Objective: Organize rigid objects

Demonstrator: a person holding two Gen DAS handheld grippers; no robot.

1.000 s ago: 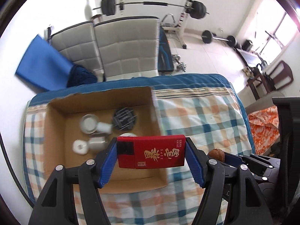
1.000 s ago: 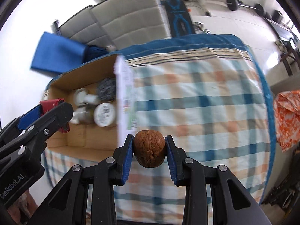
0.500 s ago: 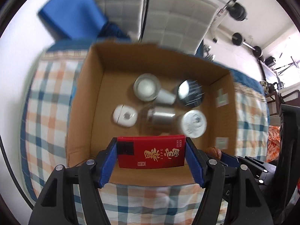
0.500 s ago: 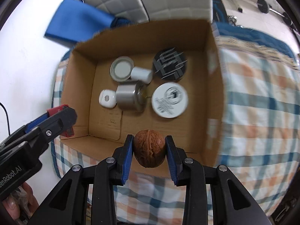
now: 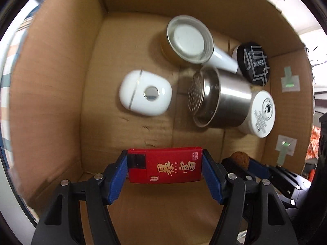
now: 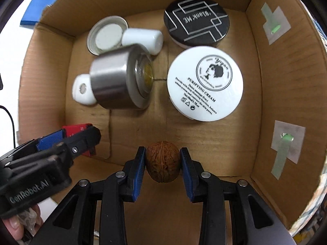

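- While both hover inside the brown cardboard box (image 6: pixel 286 81), the left gripper (image 5: pixel 164 170) has its jaws clamped on a flat red rectangular packet (image 5: pixel 164 168).
- The right gripper (image 6: pixel 162 164) pinches a brown walnut (image 6: pixel 162 163) above the box floor.

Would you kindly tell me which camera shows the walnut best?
The right wrist view: the walnut sits whole between the right gripper jaws. The left wrist view shows only its top behind that gripper.

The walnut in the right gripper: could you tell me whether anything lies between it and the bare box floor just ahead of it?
Nothing visible does. The walnut is clamped in the right gripper over bare cardboard box floor. The white cream jar and metal tin lie farther back, apart from it.
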